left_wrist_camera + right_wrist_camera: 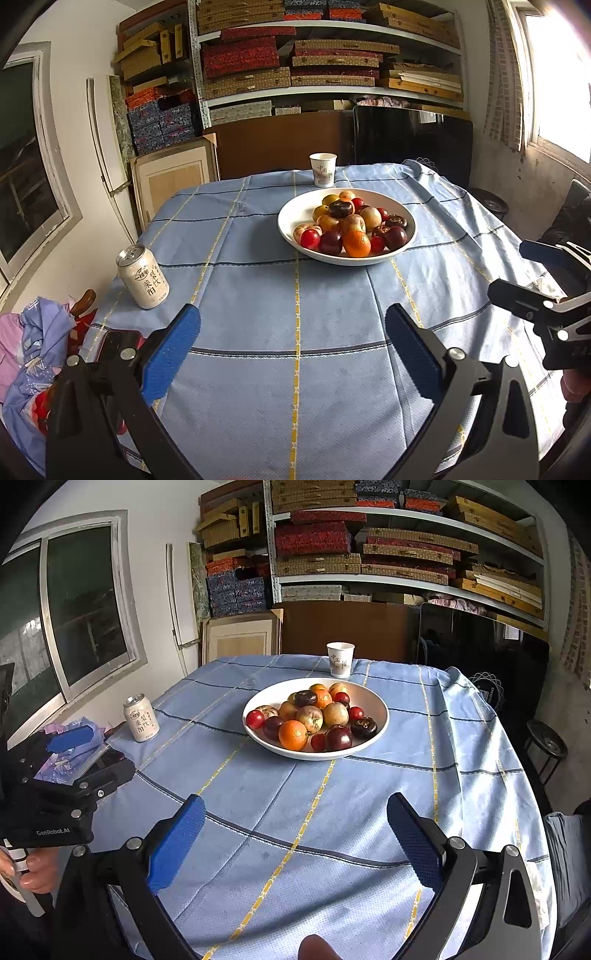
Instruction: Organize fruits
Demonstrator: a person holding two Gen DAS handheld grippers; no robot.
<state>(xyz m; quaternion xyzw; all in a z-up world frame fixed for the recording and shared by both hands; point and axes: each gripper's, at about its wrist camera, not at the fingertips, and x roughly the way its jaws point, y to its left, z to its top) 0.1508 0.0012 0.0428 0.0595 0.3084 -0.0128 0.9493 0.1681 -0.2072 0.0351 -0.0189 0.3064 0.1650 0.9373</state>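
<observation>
Counter [258, 280] under a blue checked cloth. White bowl [295, 212] heaped with fruits [352, 225] stands toward the far edge, a paper cup [323, 169] just behind it; a drink can [143, 277] stands near the left edge. Left gripper [291, 347] and right gripper [295, 830], both spread wide and empty, hover over the near edge.

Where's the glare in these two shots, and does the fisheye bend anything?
Left wrist view: the window at right is blown out white, sunlight streaks the tablecloth. Right wrist view: no blown-out window, softer light, the bowl evenly lit. Both views: shelves and table edges curve, corners go black.
</observation>
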